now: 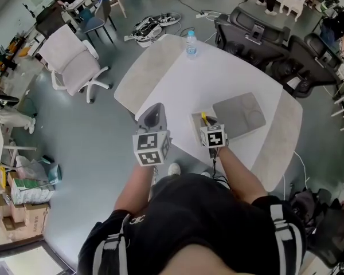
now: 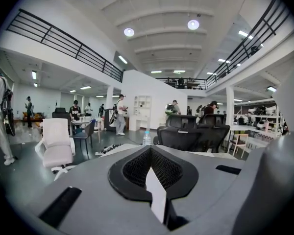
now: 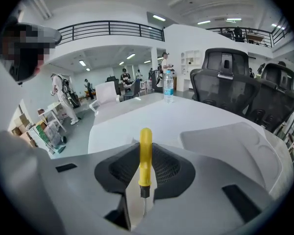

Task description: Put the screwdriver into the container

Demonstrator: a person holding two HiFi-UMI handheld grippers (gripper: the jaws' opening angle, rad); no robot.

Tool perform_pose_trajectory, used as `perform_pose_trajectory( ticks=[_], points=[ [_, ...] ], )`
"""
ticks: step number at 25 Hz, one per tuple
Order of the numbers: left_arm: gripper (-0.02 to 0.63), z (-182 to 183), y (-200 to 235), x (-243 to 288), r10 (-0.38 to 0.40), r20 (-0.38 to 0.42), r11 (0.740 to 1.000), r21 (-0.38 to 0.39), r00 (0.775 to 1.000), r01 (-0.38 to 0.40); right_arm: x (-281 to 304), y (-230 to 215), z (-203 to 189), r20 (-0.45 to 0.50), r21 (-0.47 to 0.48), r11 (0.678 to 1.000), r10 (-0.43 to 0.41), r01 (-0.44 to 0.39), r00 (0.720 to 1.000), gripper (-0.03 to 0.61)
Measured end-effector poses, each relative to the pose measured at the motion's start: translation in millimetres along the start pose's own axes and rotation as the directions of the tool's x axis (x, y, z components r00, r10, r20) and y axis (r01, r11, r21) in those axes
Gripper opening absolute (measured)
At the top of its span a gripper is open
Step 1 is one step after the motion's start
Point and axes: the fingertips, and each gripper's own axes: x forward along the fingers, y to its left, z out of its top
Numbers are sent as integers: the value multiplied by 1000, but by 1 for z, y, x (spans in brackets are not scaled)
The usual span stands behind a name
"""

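Observation:
My right gripper (image 1: 208,122) is shut on a yellow-handled screwdriver (image 1: 204,118), held above the near part of the white table (image 1: 218,79). In the right gripper view the screwdriver (image 3: 145,153) stands upright between the pads of the right gripper (image 3: 145,155), with its thin metal shaft pointing back at the camera. A flat grey container (image 1: 239,114) lies just right of that gripper and fills the right side of the right gripper view (image 3: 230,136). A paler box edge (image 1: 195,125) shows under the gripper. My left gripper (image 1: 154,117) hangs off the table's left edge, and its jaws (image 2: 151,165) are shut and hold nothing.
A water bottle (image 1: 191,43) stands at the table's far edge. Black office chairs (image 1: 258,33) line the far right side, and a white chair (image 1: 74,59) stands to the far left. Cables and gear (image 1: 155,24) lie on the floor beyond the table. Several people stand in the background.

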Motion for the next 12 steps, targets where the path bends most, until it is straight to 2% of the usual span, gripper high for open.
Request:
perform_pose_trajectory(
  ticks=[6, 10, 12],
  points=[
    [3, 0, 10, -1, 20, -4, 1000, -5, 1000, -20, 19, -4, -16, -75, 0, 1000, -5, 5, 997, 74],
    [3, 1, 16, -2, 32, -4, 999, -7, 999, -32, 30, -1, -43, -205, 63, 998, 11, 2, 979, 74],
    [3, 1, 18, -2, 38, -4, 999, -7, 999, -38, 36, 8, -52, -258, 115, 993, 58, -29, 964, 74]
  ],
)
